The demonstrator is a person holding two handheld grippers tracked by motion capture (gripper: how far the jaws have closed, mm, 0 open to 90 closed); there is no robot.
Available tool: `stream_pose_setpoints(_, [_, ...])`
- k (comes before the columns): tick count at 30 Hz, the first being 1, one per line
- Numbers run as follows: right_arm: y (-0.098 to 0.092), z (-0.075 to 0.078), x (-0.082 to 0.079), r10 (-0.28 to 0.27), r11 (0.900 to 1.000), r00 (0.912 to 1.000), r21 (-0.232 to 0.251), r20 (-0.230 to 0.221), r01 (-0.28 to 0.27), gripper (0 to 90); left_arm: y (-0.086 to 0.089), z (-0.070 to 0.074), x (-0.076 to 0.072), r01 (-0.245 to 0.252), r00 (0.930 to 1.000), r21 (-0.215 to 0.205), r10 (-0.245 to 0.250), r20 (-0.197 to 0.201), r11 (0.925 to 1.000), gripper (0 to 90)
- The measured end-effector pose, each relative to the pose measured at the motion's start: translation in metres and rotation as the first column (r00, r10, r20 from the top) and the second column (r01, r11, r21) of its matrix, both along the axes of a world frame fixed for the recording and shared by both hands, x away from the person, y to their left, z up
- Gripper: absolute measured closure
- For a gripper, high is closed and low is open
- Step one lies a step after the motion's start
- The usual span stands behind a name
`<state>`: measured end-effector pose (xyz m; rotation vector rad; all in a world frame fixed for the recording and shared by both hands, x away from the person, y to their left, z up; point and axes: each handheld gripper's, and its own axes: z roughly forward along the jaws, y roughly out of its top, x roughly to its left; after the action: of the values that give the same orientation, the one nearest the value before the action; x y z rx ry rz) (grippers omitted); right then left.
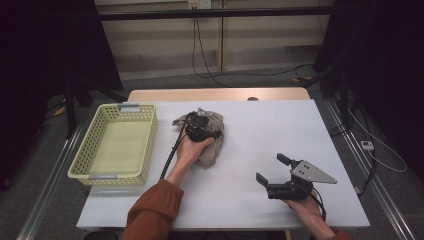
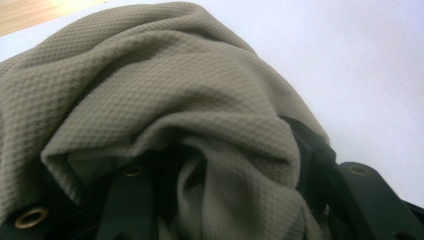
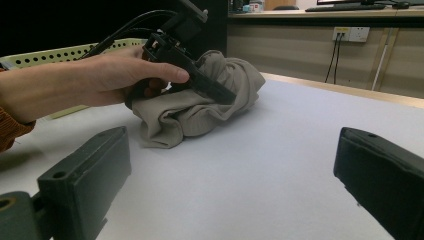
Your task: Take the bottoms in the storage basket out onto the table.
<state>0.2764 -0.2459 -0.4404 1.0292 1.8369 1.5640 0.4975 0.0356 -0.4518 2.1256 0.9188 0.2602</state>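
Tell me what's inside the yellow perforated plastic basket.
The yellow perforated plastic basket shows a bare floor in the high view; nothing lies inside. Its near wall hides a thin strip.

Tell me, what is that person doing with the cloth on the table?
A person holds a gripper in each hand. The left gripper is pushed into a crumpled tan cloth lying on the white table, with folds bunched between its jaws. The right gripper waits apart with its jaws open and holding nothing. A yellow basket sits to the left of the cloth.

no text, label or number can be read — anywhere.
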Motion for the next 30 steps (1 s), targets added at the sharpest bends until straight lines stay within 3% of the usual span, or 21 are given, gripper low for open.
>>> stream_pose_setpoints(10, [-0.001,0.0,0.0,0.001,1.0,1.0,-0.001,0.0,-0.001,2.0,0.0,0.009,-0.005,0.001,0.9998,-0.022,-0.001,-0.021,0.9998,30.2])
stream_pose_setpoints(16, [-0.002,-0.001,0.0,-0.002,1.0,1.0,0.005,-0.004,0.002,2.0,0.003,0.019,-0.009,-0.013,0.9999,-0.017,0.013,0.01,0.9998,21.5])
stream_pose_setpoints(20, [-0.002,-0.001,0.0,-0.002,1.0,1.0,0.005,-0.004,0.002,2.0,0.006,0.024,-0.011,-0.018,0.9998,-0.009,0.018,0.007,0.9998,17.8])
stream_pose_setpoints(25, [-0.002,-0.001,0.0,-0.006,1.0,1.0,0.005,-0.005,0.006,2.0,0.013,0.029,-0.013,-0.042,0.9988,-0.017,0.043,0.025,0.999,13.2])
stream_pose_setpoints(28, [-0.002,-0.001,0.001,-0.005,1.0,1.0,0.003,-0.005,0.005,2.0,0.017,0.032,-0.013,-0.069,0.9966,-0.043,0.071,0.042,0.9967,11.2])
stream_pose_setpoints(29, [-0.002,-0.001,0.001,-0.005,1.0,1.0,0.004,-0.006,0.005,2.0,0.02,0.034,-0.013,-0.055,0.9971,-0.024,0.056,0.052,0.9982,10.5])
stream_pose_setpoints(30, [-0.002,-0.001,0.001,-0.004,1.0,1.0,0.004,-0.005,0.005,2.0,0.02,0.034,-0.013,-0.058,0.9969,-0.041,0.061,0.051,0.9975,10.1])
